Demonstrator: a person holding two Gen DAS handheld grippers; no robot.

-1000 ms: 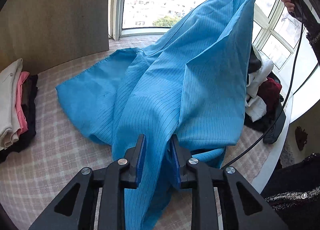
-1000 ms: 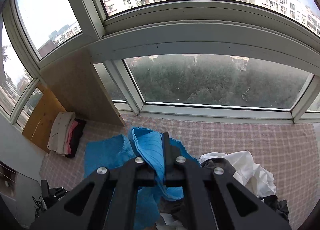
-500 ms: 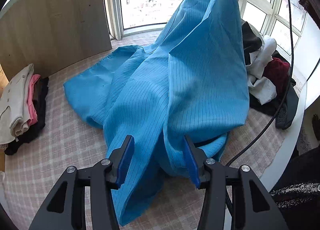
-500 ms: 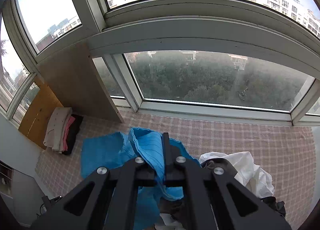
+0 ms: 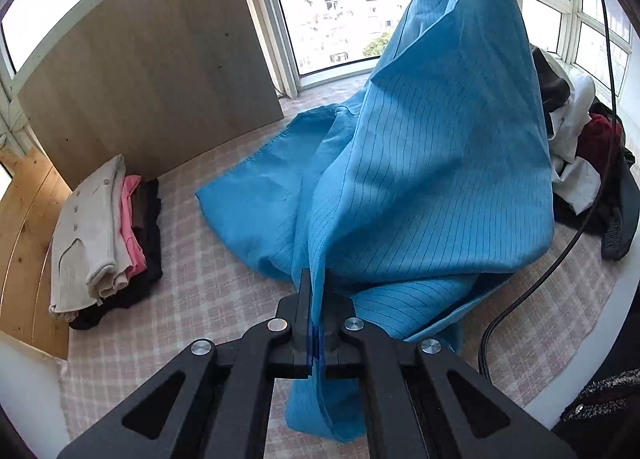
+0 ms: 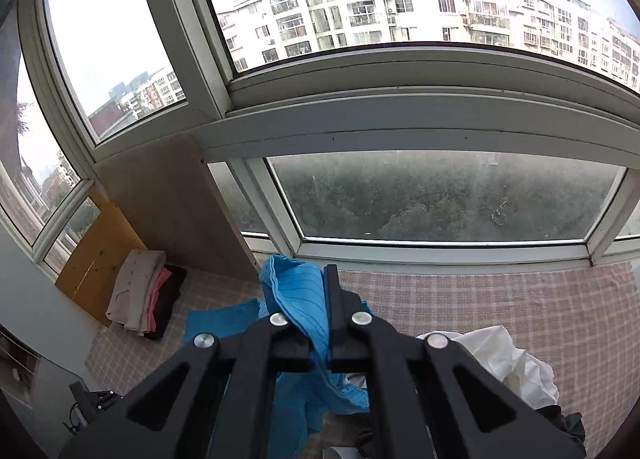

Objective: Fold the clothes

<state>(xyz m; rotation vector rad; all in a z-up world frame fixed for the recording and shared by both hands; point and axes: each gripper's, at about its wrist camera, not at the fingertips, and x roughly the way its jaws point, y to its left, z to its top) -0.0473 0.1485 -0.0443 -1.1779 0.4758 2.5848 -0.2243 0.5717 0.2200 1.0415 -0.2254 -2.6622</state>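
checked mat | blue garment | folded stack | unfolded pile

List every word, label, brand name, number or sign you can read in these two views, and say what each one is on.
None can be read.
Blue garment: only thin dark stripes, no tag or print showing.
Stack of folded clothes: buttons only, no label visible.
Pile of unfolded clothes: no print showing.
Apartment buildings outside the window: any signs are too small to make out.

Folded stack left of garment
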